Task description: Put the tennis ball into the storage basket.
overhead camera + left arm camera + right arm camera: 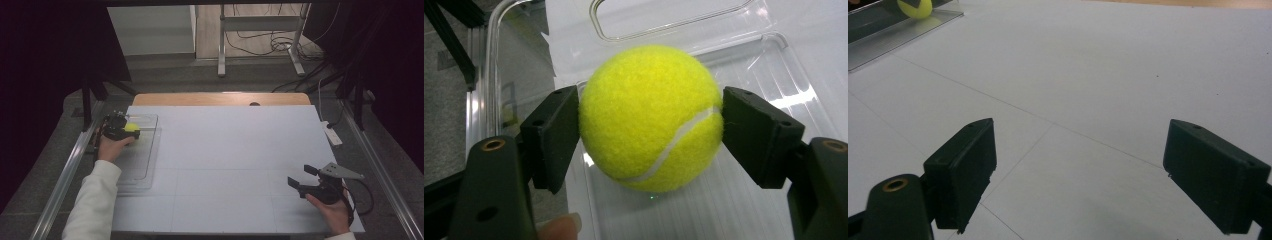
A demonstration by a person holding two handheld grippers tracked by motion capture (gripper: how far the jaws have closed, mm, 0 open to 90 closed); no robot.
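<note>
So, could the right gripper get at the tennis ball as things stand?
Probably not yet: the left gripper is shut on the tennis ball over the clear tray, though bare table lies between it and the open right gripper.

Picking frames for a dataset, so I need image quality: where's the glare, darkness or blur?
High view: dim, dark edges. Left gripper view: glare streaks on the clear tray, tennis ball sharp. Right gripper view: tool pads soft, table evenly lit.

Ball in the tray, on my left

My left gripper [651, 125] has the ball [651, 117] over the tray [145, 165]; my right gripper [304, 179] is far right.
</note>
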